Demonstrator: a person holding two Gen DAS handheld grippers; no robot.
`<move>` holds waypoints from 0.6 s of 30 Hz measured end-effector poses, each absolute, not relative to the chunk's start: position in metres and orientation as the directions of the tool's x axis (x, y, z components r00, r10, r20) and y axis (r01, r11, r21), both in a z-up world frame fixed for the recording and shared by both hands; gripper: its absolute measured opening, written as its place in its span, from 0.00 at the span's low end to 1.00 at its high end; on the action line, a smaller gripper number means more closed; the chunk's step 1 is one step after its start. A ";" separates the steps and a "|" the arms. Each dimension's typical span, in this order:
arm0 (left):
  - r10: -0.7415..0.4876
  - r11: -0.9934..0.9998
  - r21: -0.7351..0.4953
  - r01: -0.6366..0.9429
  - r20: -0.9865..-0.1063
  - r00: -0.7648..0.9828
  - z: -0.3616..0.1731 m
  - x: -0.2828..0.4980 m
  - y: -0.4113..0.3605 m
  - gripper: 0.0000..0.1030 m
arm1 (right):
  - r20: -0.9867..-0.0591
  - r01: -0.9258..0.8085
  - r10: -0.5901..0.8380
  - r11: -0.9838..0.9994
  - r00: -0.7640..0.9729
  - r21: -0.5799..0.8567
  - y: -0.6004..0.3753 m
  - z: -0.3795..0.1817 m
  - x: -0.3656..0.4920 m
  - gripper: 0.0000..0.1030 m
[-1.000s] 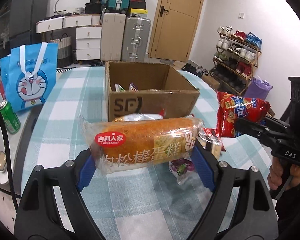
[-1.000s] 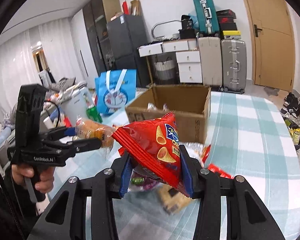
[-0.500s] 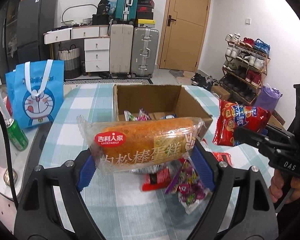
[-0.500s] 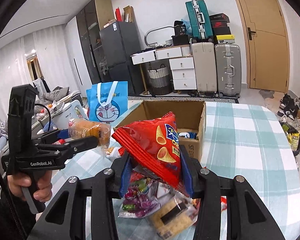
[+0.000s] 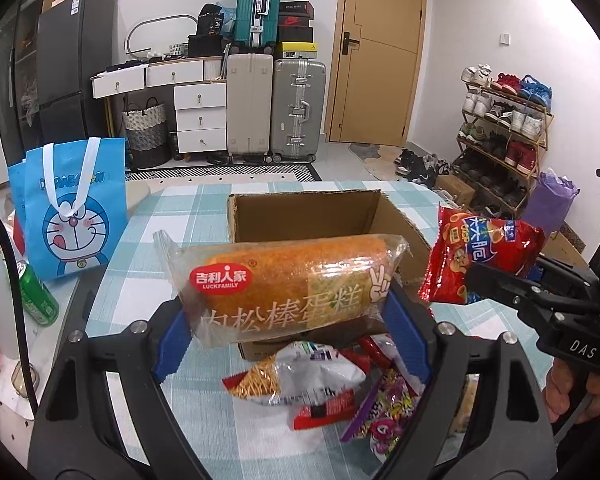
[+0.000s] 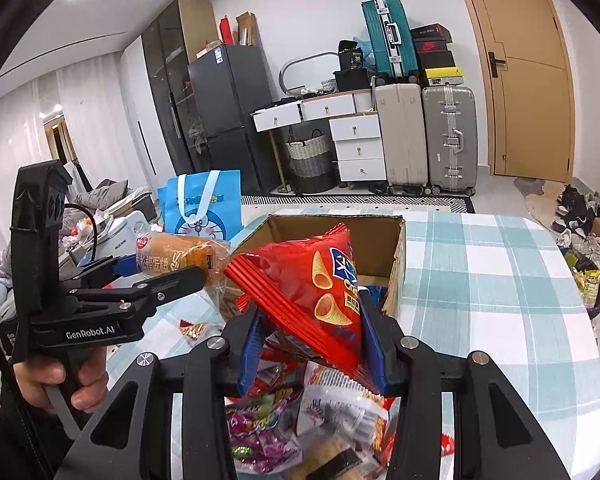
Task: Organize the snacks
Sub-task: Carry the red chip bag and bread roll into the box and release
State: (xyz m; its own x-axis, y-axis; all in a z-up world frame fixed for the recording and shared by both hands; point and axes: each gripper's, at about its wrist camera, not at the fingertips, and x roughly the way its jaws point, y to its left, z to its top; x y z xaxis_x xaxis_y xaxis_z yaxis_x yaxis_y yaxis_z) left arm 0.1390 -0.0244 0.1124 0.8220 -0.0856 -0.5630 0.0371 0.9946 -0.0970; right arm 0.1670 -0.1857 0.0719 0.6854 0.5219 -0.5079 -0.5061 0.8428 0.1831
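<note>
My left gripper (image 5: 288, 328) is shut on a long orange cake roll in clear wrap (image 5: 288, 284), held above the table in front of the open cardboard box (image 5: 300, 212). My right gripper (image 6: 312, 340) is shut on a red chip bag (image 6: 316, 284), also raised near the box (image 6: 396, 264). The chip bag also shows at the right of the left wrist view (image 5: 480, 256), and the cake roll at the left of the right wrist view (image 6: 180, 256). A pile of loose snack packets (image 5: 320, 384) lies on the checked tablecloth below both grippers.
A blue Doraemon bag (image 5: 72, 208) stands at the table's left, with a green can (image 5: 36, 296) beside it. Suitcases (image 5: 276, 108), drawers and a shoe rack (image 5: 504, 128) line the room behind the table.
Both grippers have lifted with their snacks still held. The box now sits lower in both views and the snack pile on the table has come into sight beneath them.
</note>
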 end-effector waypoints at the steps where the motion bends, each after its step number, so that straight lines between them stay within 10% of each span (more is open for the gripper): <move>1: -0.083 0.995 -0.095 0.036 -0.565 0.821 0.111 0.143 -0.025 0.81 | -0.511 -0.504 0.521 0.844 0.684 0.185 -0.184 0.071 0.171 0.42; 18: -0.057 0.997 -0.075 0.015 -0.587 0.808 0.090 0.204 -0.017 0.81 | -0.547 -0.483 0.501 0.855 0.671 0.191 -0.167 0.060 0.215 0.42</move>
State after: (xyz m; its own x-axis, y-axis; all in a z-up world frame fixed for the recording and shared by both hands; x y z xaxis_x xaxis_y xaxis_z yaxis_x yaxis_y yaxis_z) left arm 0.2040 -0.0170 0.0902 0.8079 -0.0567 -0.5866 0.0155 0.9971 -0.0751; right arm 0.2152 -0.1674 0.0600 0.6710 0.5008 -0.5468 -0.4826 0.8548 0.1906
